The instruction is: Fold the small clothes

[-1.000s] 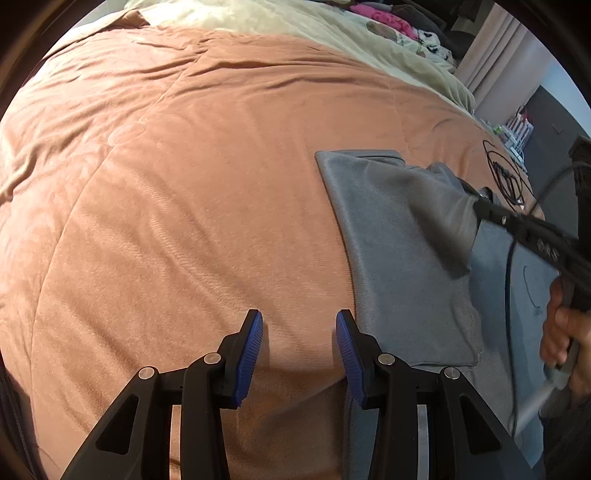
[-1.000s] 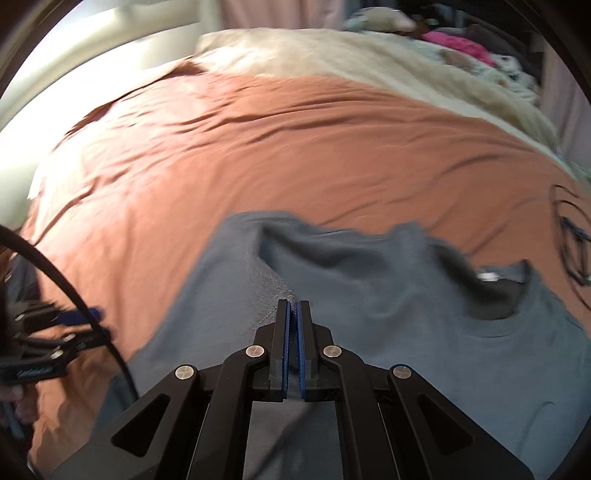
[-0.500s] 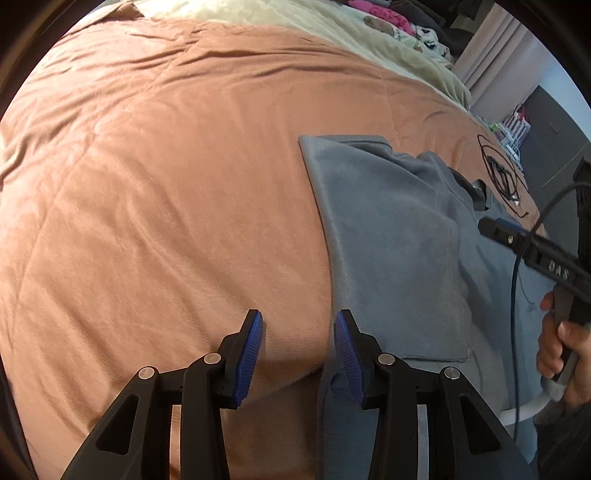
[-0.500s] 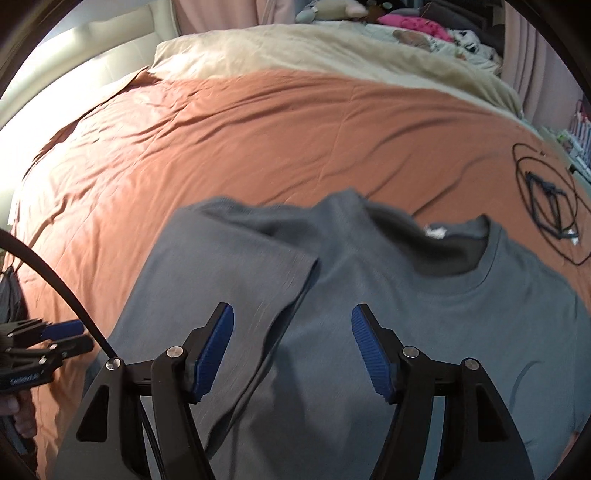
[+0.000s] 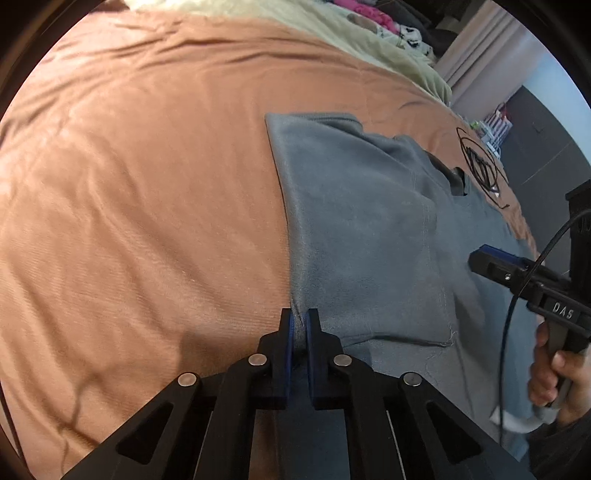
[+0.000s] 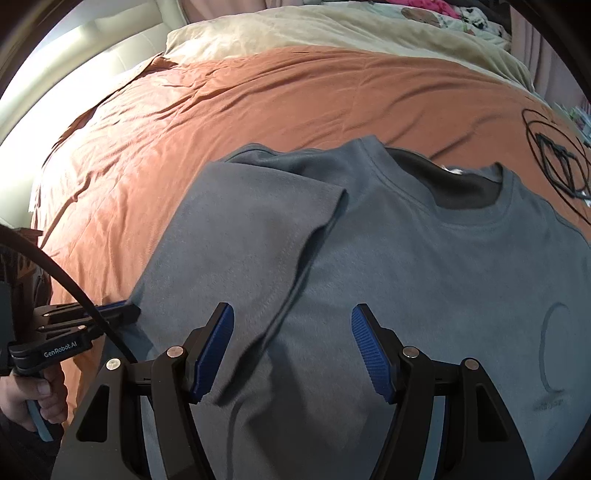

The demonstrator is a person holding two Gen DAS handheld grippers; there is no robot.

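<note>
A grey t-shirt (image 5: 369, 240) lies face up on the orange duvet (image 5: 147, 184), its left side and sleeve folded over the body as a flap (image 6: 240, 229). Its dark-lined collar (image 6: 461, 184) points away from me. My left gripper (image 5: 299, 317) is shut on the shirt's folded left edge near the hem, with grey cloth pinched between the blue pads. The same gripper (image 6: 129, 312) shows at the left of the right wrist view. My right gripper (image 6: 292, 310) hangs open over the flap's inner edge, nothing between its pads. It appears side-on (image 5: 484, 258) in the left wrist view.
A coiled black cable (image 6: 554, 162) lies on the duvet beyond the shirt's right shoulder. A cream blanket (image 6: 332, 33) and a pile of coloured clothes (image 5: 369, 18) sit at the far end. A hand (image 5: 550, 369) grips each handle.
My left gripper slid right onto the shirt's folded edge and shut on it. My right gripper let go of the flap, opened wide and drew back toward the hem.
</note>
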